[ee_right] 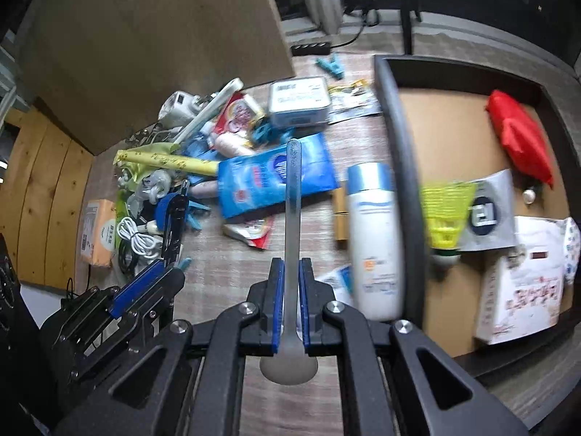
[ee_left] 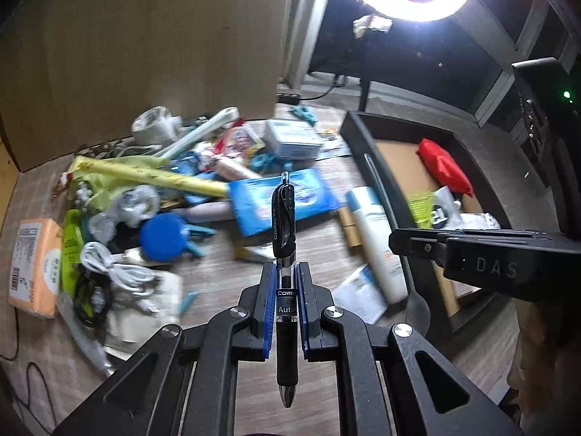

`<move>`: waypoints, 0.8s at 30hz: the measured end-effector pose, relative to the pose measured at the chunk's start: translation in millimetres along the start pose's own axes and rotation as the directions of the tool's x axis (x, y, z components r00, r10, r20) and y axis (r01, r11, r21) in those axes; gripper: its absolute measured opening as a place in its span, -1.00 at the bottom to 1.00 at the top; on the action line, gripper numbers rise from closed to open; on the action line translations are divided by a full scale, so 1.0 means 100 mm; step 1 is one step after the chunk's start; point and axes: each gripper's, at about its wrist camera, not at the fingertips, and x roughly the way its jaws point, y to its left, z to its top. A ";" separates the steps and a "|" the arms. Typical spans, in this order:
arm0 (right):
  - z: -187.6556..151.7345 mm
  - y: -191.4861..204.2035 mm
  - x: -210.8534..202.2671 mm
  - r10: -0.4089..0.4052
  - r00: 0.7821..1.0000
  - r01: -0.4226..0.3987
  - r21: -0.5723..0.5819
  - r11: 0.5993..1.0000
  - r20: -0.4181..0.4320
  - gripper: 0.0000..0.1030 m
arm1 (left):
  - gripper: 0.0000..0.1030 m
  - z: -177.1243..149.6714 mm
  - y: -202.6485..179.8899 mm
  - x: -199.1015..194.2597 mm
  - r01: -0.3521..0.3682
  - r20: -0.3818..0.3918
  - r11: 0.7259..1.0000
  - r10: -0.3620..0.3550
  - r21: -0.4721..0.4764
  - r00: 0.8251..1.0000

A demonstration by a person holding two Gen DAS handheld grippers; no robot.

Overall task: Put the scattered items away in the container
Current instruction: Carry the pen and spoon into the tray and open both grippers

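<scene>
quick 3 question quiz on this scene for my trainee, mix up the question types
1. True or false: the left gripper is shut on a black pen.
2. What does the right gripper hold? A) a white bottle B) a grey spoon C) a blue pouch
3. Fill in: the yellow shuttlecock lies inside the black ____.

Key
1. True
2. B: the grey spoon, bowl end nearest the camera
3. Tray

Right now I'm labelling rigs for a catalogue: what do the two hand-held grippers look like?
Both match: the left hand-held gripper and the right hand-held gripper have matte black angular linkage arms with silver round pivot bolts and ribbed blue pads. The right one's black side shows "DAS" lettering in the left view.
</scene>
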 end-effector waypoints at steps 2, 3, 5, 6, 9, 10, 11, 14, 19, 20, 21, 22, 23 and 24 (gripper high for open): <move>0.02 -0.20 -0.09 -0.007 1.000 0.007 0.004 1.000 0.009 -0.84 | -0.80 0.01 -0.20 0.02 0.006 0.003 1.000 -0.006 0.004 1.000; 0.03 -0.32 -0.13 -0.013 1.000 0.013 0.005 1.000 0.013 -0.84 | -0.80 0.02 -0.30 0.04 0.009 0.005 1.000 -0.009 0.009 1.000; 0.06 -0.53 -0.21 -0.027 0.999 0.027 0.008 1.000 0.019 -0.84 | -0.80 0.05 -0.52 0.08 0.014 0.006 1.000 -0.014 0.016 1.000; 0.08 -0.65 -0.25 -0.037 0.999 0.037 0.012 0.999 0.024 -0.84 | -0.80 0.06 -0.60 0.10 0.018 0.005 1.000 -0.018 0.018 1.000; 0.13 -0.96 -0.35 -0.066 0.997 0.065 0.022 0.998 0.045 -0.84 | -0.80 0.11 -0.87 0.16 0.023 0.005 0.999 -0.023 0.029 1.000; 0.15 -1.08 -0.39 -0.072 0.996 0.070 0.029 0.997 0.050 -0.84 | -0.80 0.13 -0.96 0.18 0.024 0.005 0.999 -0.025 0.033 1.000; 0.16 -1.16 -0.42 -0.076 0.996 0.074 0.035 0.997 0.054 -0.84 | -0.80 0.15 -1.03 0.20 0.025 0.005 0.999 -0.026 0.035 1.000; 0.20 -1.46 -0.53 -0.095 0.993 0.092 0.052 0.994 0.068 -0.84 | -0.80 0.21 -1.25 0.25 0.028 0.008 0.999 -0.028 0.046 1.000; 0.26 -1.87 -0.67 -0.116 0.989 0.109 0.084 0.991 0.092 -0.84 | -0.80 0.29 -1.57 0.27 0.025 0.024 0.997 -0.026 0.070 0.999; 0.27 -1.92 -0.68 -0.121 0.988 0.113 0.085 0.990 0.096 -0.84 | -0.80 0.30 -1.62 0.27 0.023 0.028 0.997 -0.026 0.074 0.999; 0.28 -1.98 -0.70 -0.124 0.987 0.116 0.086 0.989 0.099 -0.84 | -0.80 0.32 -1.67 0.27 0.022 0.031 0.997 -0.024 0.080 0.999; 0.29 -2.03 -0.71 -0.127 0.987 0.118 0.088 0.989 0.101 -0.84 | -0.80 0.33 -1.72 0.27 0.019 0.035 0.996 -0.022 0.084 0.999; 0.29 -2.07 -0.72 -0.128 0.986 0.120 0.089 0.989 0.103 -0.84 | -0.80 0.35 -1.77 0.26 0.018 0.037 0.996 -0.021 0.088 0.999; 0.31 -2.12 -0.73 -0.131 0.986 0.121 0.090 0.989 0.104 -0.84 | -0.80 0.36 -1.81 0.27 0.016 0.039 0.996 -0.020 0.091 0.999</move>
